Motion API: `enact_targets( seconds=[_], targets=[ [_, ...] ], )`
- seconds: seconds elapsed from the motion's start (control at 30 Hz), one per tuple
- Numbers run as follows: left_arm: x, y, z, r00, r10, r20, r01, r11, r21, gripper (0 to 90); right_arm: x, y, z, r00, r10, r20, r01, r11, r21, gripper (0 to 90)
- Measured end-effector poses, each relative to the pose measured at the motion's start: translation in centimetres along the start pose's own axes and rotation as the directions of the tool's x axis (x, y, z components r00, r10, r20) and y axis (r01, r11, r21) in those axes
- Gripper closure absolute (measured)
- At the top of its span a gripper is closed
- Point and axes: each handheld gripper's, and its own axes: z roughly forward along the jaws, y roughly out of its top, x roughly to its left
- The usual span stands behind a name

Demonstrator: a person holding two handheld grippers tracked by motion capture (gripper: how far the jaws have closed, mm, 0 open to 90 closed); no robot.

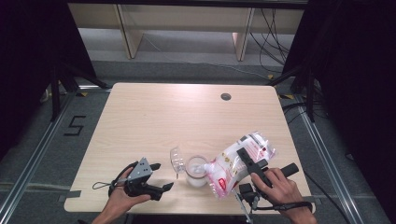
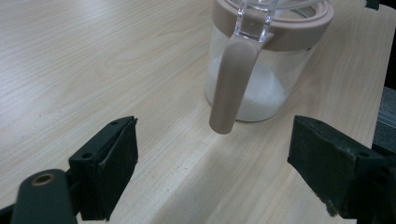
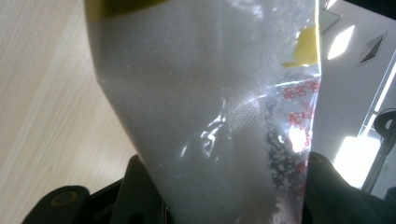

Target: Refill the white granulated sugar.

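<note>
High view: bag (image 1: 236,163) in right tool (image 1: 246,164), tilted over jar (image 1: 196,171).

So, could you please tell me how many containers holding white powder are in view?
2: a jar standing near the table's front edge, and a plastic bag tilted beside it, held in the right tongs. None seems hidden.

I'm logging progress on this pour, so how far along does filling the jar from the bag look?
Done: the jar is open, lid flipped aside, with white powder covering its bottom. In hand: the right gripper holds the bag tilted over it; the left gripper waits open by the handle. Left: the bag looks quite full.
</note>
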Motion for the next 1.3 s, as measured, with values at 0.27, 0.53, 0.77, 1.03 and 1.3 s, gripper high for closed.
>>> enact_targets(
  seconds=[0.27,0.53,0.77,1.03,1.3],
  targets=[
    [-0.01,0.0,0.0,1.0,-0.002,0.0,0.002,1.0,0.0,15.4,0.02,0.01,0.01,1.0,0.006,0.002,-0.006,1.0,0.0,61.4],
    [-0.1,0.01,-0.01,1.0,-0.005,-0.007,0.005,1.0,0.003,15.5,0.02,0.0,0.02,1.0,0.002,0.0,-0.002,1.0,-0.001,61.5],
    [0.02,0.07,-0.09,1.0,0.006,0.003,-0.006,1.0,0.007,15.5,0.03,0.13,0.1,1.0,0.002,0.001,-0.002,1.0,-0.011,61.6],
    [0.01,0.06,-0.08,1.0,0.005,-0.002,-0.005,1.0,0.001,15.5,0.17,0.17,-0.02,0.9999,0.016,0.0,-0.016,1.0,0.0,61.6],
    [0.01,0.06,-0.07,1.0,0.005,-0.001,-0.005,1.0,0.001,15.5,-0.19,0.08,0.04,0.9999,-0.016,0.004,0.016,1.0,-0.017,61.7]
  ],
)
